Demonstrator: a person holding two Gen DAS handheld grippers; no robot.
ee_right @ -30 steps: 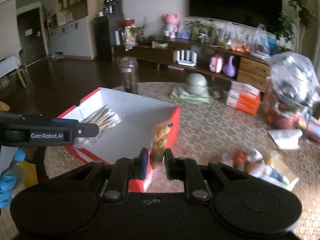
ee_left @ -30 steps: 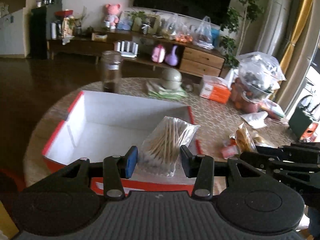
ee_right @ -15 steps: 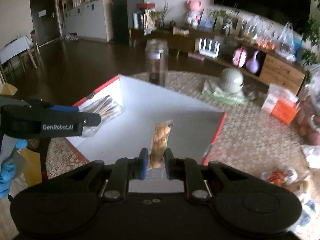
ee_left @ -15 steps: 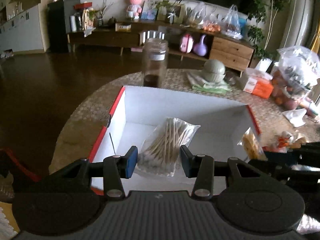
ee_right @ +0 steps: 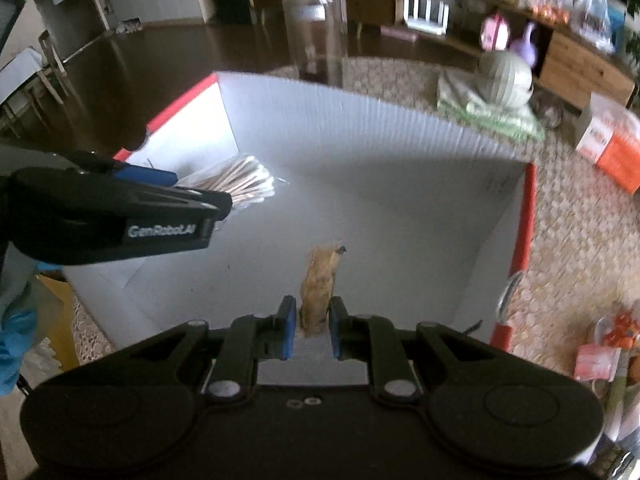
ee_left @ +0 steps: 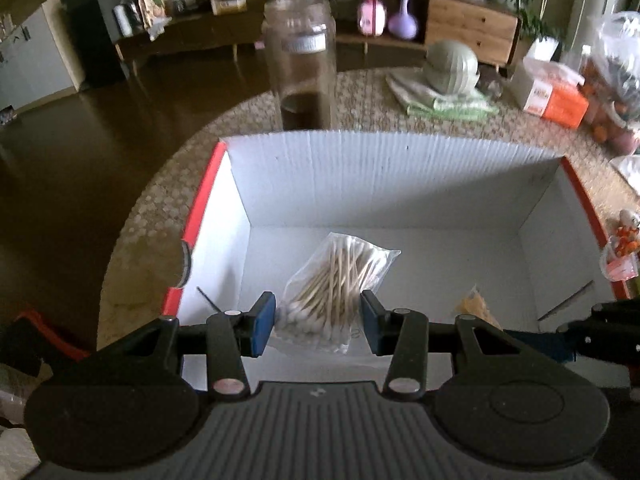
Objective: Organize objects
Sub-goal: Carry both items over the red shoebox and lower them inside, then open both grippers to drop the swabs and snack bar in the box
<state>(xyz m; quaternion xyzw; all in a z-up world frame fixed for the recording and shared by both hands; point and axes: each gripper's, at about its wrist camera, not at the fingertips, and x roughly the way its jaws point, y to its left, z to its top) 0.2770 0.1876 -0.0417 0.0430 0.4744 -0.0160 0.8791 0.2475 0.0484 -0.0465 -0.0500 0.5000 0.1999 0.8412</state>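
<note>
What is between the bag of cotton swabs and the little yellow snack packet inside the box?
Nothing: in the left wrist view only bare white box floor separates the cotton swab bag from the snack packet.

Clear bag of cotton swabs [ee_left: 336, 280] and yellowish snack packet [ee_right: 320, 284], both over white box [ee_left: 380, 168].

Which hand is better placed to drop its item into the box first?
Either, slightly the left. The left gripper holds the cotton swab bag low over the box floor; the right gripper holds its snack packet there too.
</note>
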